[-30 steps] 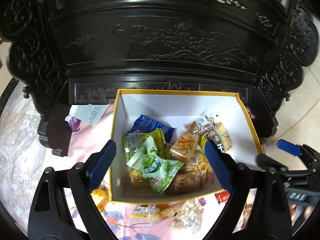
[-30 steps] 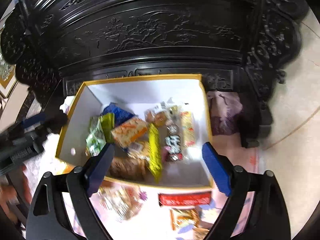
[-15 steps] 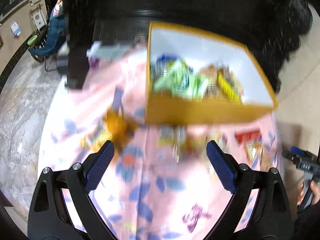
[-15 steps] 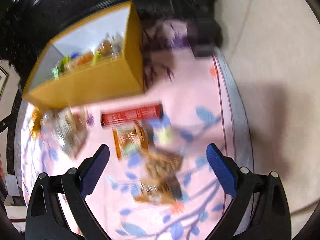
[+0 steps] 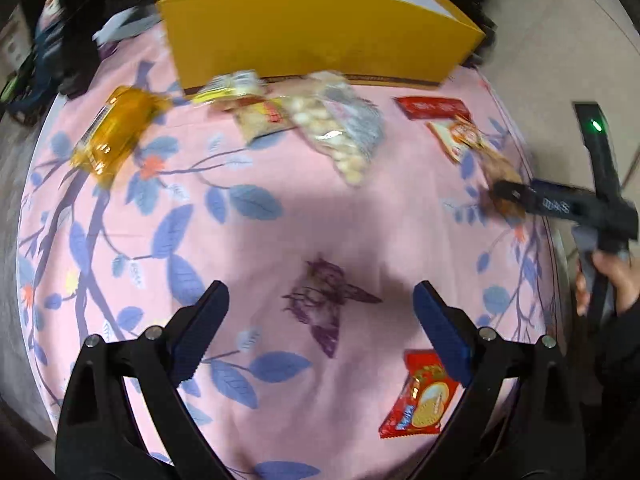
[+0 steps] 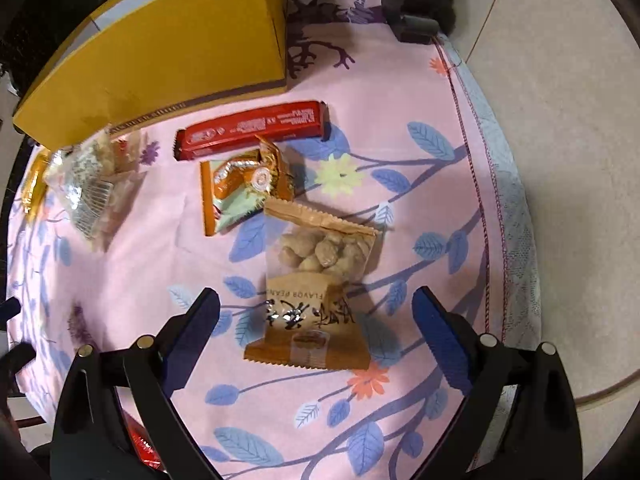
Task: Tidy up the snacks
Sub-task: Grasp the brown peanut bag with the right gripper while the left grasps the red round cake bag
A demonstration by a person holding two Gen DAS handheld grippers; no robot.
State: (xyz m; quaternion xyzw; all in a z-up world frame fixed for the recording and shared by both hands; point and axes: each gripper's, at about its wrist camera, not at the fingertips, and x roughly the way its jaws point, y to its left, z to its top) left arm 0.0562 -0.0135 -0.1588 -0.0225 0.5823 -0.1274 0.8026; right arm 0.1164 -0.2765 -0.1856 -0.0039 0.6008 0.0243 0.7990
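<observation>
Because the yellow box (image 6: pixel 160 44) at the far edge of the desk (image 5: pixel 320 220) is where snacks go, I have both tongs pointing down over the loose packets on the pink cloth. My right tongs (image 6: pixel 316 320) stand wide apart, their jaws just narrowed a little, straddling the brown peanut packet (image 6: pixel 316 280) near the right edge without touching it. My left tongs (image 5: pixel 320 316) are apart and empty, with the red biscuit packet (image 5: pixel 420 400) just beside the right jaw.
</observation>
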